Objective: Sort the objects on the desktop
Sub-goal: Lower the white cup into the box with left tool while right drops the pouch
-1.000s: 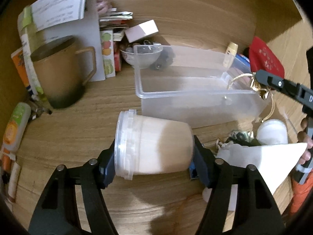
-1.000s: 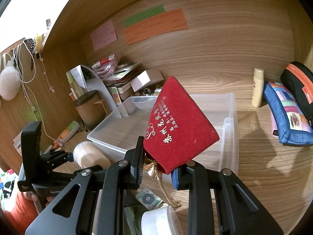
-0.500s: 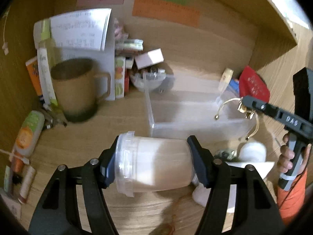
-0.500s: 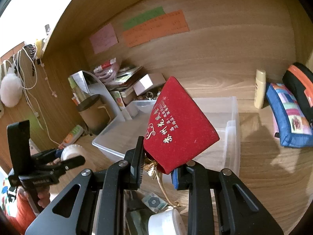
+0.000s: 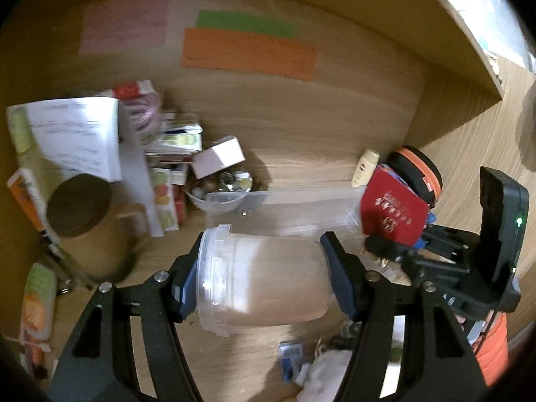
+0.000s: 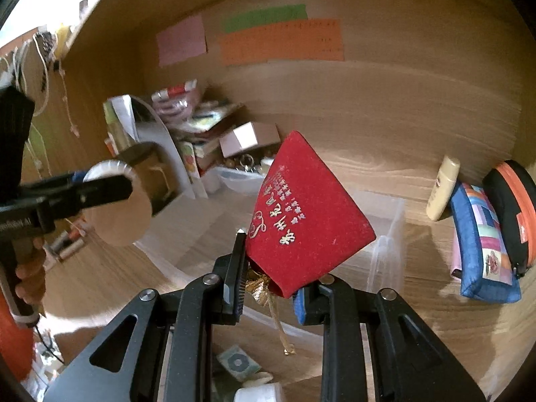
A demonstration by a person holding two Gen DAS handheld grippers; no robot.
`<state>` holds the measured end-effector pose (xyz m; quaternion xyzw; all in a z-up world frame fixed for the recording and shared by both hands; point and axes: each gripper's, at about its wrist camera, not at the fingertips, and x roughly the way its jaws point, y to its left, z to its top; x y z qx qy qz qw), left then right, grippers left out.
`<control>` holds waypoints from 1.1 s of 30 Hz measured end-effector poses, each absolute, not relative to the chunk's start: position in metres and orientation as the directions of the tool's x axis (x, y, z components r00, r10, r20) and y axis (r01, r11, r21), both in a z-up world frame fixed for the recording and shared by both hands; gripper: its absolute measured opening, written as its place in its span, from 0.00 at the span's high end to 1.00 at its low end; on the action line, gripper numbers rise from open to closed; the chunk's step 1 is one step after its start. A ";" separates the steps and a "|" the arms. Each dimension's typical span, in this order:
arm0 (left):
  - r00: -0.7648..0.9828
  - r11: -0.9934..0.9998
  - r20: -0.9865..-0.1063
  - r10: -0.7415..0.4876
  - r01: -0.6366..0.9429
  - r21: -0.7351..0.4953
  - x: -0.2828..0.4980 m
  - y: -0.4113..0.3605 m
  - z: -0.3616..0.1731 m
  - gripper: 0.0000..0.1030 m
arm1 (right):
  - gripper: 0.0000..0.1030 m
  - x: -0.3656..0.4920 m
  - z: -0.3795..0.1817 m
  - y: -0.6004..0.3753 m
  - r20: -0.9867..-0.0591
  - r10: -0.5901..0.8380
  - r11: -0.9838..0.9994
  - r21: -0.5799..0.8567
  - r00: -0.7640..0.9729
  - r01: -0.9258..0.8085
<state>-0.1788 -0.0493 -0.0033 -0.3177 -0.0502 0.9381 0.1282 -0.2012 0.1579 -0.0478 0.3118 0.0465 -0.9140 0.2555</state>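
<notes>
A: What are the claws doing?

B: The left claw (image 5: 264, 281) is clamping a lidded tub (image 5: 261, 278) above the desk; the right claw (image 6: 273, 284) is pinching a red pouch (image 6: 301, 221) over the clear bin (image 6: 385, 234).

A: Is much getting sorted?

B: The bin is looking empty; clutter is lying around.

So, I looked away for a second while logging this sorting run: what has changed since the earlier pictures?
The left gripper has lifted the lidded plastic jar clear of the desk; the clear bin now sits lower in its view. The right gripper has carried the red pouch a little further over that bin. Nothing was let go: both jaws stay clamped on their loads, and the brown mug has not moved.
</notes>
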 end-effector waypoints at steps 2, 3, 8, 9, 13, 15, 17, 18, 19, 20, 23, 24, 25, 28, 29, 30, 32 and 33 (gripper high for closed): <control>-0.745 -0.957 -0.601 0.289 -0.222 -0.185 -0.191 -0.043 -0.008 0.37 | 0.80 -0.208 -0.053 0.154 -0.618 -0.419 -0.867 0.052 -0.666 0.496; -0.736 -0.956 -0.610 0.293 -0.226 -0.187 -0.196 -0.040 -0.011 0.37 | 0.80 -0.210 -0.055 0.153 -0.629 -0.410 -0.866 0.042 -0.660 0.498; -0.694 -0.954 -0.657 0.295 -0.248 -0.167 -0.219 -0.024 -0.028 0.37 | 0.80 -0.226 -0.069 0.145 -0.683 -0.355 -0.862 -0.023 -0.638 0.506; -0.684 -0.953 -0.666 0.298 -0.251 -0.168 -0.223 -0.021 -0.031 0.37 | 0.80 -0.228 -0.071 0.144 -0.691 -0.346 -0.860 -0.035 -0.635 0.508; -0.662 -0.954 -0.691 0.289 -0.259 -0.151 -0.237 -0.014 -0.042 0.37 | 0.80 -0.237 -0.082 0.138 -0.723 -0.316 -0.846 -0.078 -0.615 0.527; -0.650 -0.954 -0.705 0.284 -0.262 -0.143 -0.243 -0.010 -0.047 0.37 | 0.80 -0.239 -0.083 0.137 -0.731 -0.312 -0.837 -0.089 -0.606 0.539; -0.638 -0.955 -0.717 0.279 -0.265 -0.135 -0.249 -0.006 -0.052 0.37 | 0.80 -0.238 -0.083 0.134 -0.731 -0.314 -0.826 -0.105 -0.606 0.554; -0.634 -0.955 -0.723 0.275 -0.267 -0.129 -0.251 -0.005 -0.055 0.37 | 0.80 -0.238 -0.083 0.133 -0.733 -0.313 -0.821 -0.110 -0.604 0.560; -0.627 -0.955 -0.730 0.272 -0.269 -0.125 -0.254 -0.004 -0.058 0.37 | 0.80 -0.237 -0.083 0.132 -0.736 -0.314 -0.816 -0.114 -0.600 0.567; -0.621 -0.955 -0.735 0.271 -0.271 -0.123 -0.255 -0.003 -0.060 0.37 | 0.80 -0.238 -0.083 0.131 -0.737 -0.317 -0.810 -0.117 -0.597 0.575; -0.600 -0.954 -0.755 0.264 -0.278 -0.113 -0.260 0.000 -0.068 0.37 | 0.80 -0.238 -0.082 0.131 -0.740 -0.322 -0.797 -0.125 -0.591 0.591; -0.597 -0.954 -0.758 0.261 -0.279 -0.108 -0.261 0.001 -0.069 0.37 | 0.80 -0.239 -0.082 0.131 -0.740 -0.323 -0.794 -0.127 -0.590 0.595; -0.593 -0.954 -0.762 0.259 -0.281 -0.105 -0.262 0.002 -0.071 0.37 | 0.80 -0.239 -0.082 0.130 -0.741 -0.324 -0.791 -0.128 -0.588 0.598; -0.595 -0.956 -0.766 0.243 -0.279 -0.086 -0.264 0.005 -0.075 0.37 | 0.80 -0.239 -0.082 0.131 -0.739 -0.330 -0.788 -0.126 -0.587 0.602; -0.597 -0.957 -0.767 0.236 -0.277 -0.079 -0.264 0.006 -0.075 0.37 | 0.79 -0.239 -0.082 0.131 -0.738 -0.327 -0.789 -0.130 -0.590 0.601; -0.597 -0.958 -0.767 0.233 -0.277 -0.076 -0.264 0.006 -0.075 0.37 | 0.78 -0.239 -0.082 0.131 -0.738 -0.325 -0.789 -0.133 -0.592 0.600; -0.597 -0.959 -0.769 0.228 -0.276 -0.070 -0.264 0.006 -0.075 0.37 | 0.74 -0.239 -0.082 0.131 -0.733 -0.311 -0.793 -0.150 -0.605 0.591; -0.597 -0.960 -0.770 0.224 -0.273 -0.067 -0.264 0.006 -0.076 0.37 | 0.70 -0.239 -0.081 0.131 -0.731 -0.305 -0.796 -0.157 -0.611 0.585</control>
